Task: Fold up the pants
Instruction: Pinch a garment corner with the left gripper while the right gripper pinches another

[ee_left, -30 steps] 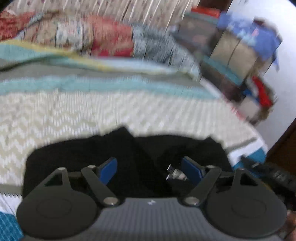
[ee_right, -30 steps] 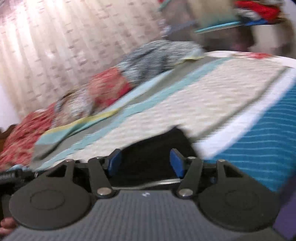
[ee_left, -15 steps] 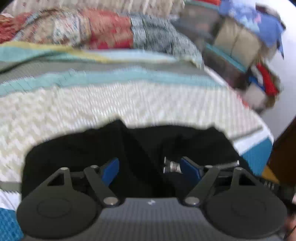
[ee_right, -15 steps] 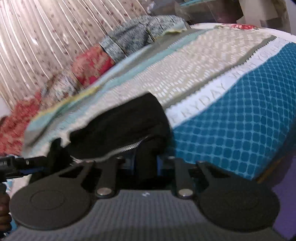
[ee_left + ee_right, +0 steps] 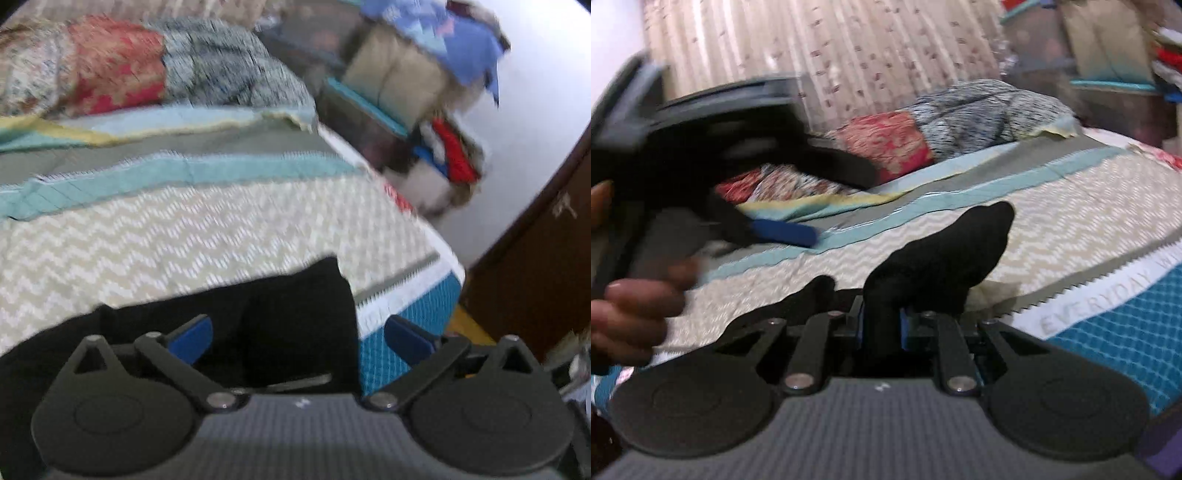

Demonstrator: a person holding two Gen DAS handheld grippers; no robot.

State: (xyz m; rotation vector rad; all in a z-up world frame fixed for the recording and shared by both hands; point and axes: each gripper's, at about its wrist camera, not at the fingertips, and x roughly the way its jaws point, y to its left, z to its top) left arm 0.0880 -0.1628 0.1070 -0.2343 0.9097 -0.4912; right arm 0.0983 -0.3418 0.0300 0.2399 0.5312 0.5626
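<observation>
Black pants (image 5: 295, 317) lie on the chevron-patterned bedspread (image 5: 184, 243), near the bed's near-right corner; in the right wrist view a bunched fold of the pants (image 5: 938, 266) stands up off the bedspread (image 5: 1071, 229).

Right gripper (image 5: 881, 328): blue pads drawn close together, pinching that raised fold; cloth fills the gap between them.

Left gripper (image 5: 299, 338): blue fingers spread wide, nothing between them but the pants' surface lying below; contact with cloth cannot be told. Right finger (image 5: 406, 339) sits over the teal bedspread border just past the pants' right edge. In the right wrist view the left gripper (image 5: 783, 230) is at far left, blurred, held in a hand (image 5: 631, 314), above the bedspread and apart from the raised fold.

Surroundings: patterned pillows (image 5: 147, 74) along the far edge of the bed; stacked bags and clothes (image 5: 424, 92) at far right beside the bed; brown door (image 5: 546, 258) at right; floral curtain (image 5: 849, 55) behind the pillows. Lettering "EVERYDAY" (image 5: 1100, 299) on the white band of the bedspread.
</observation>
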